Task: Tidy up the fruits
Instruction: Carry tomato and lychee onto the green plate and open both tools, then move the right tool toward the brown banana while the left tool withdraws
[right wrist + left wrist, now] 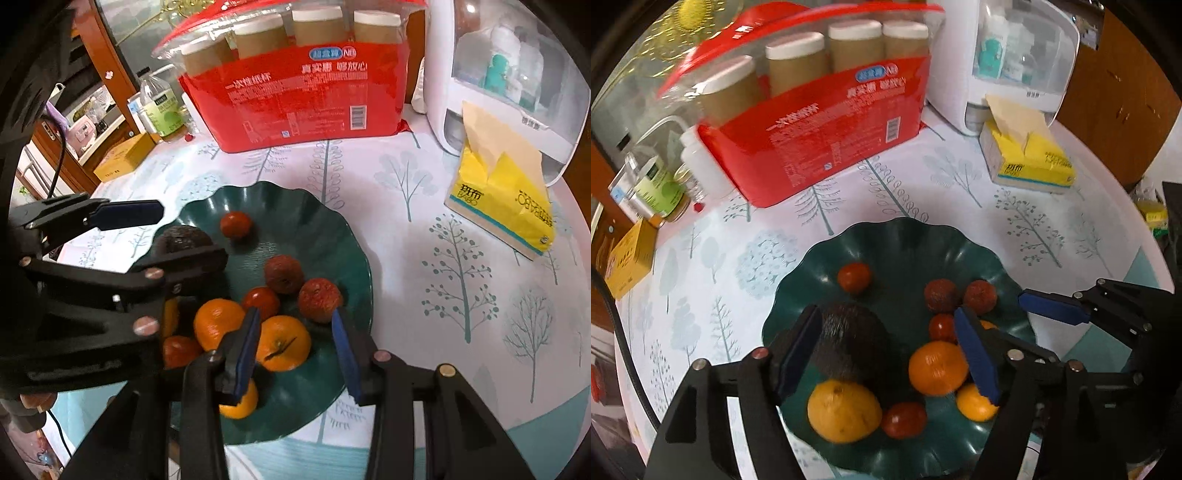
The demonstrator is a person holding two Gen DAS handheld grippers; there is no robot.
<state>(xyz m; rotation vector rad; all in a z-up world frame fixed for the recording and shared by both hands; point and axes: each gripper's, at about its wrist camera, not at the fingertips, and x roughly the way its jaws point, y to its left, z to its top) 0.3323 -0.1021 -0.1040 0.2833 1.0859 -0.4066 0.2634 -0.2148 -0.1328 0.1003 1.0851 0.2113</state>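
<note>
A dark green scalloped plate [886,229] [277,188] holds several fruits. My left gripper [886,332] [188,236] is open low over it. A dark avocado [849,339] [184,236] lies against its left pad, clear of the right pad. An orange [938,367], a lemon [842,410] and a red tomato [903,419] also sit in that gap. My right gripper [295,354] is open around a stemmed orange [282,347]; its right pad stands apart from the fruit. Two rough brown-red fruits [283,273] [319,300] lie just beyond.
A red pack of paper cups [827,140] [306,96] stands behind the plate. A yellow tissue pack [1027,158] [506,199] and a white appliance [1008,66] are at the back right. Bottles [162,110] and a yellow box [628,258] are at the left.
</note>
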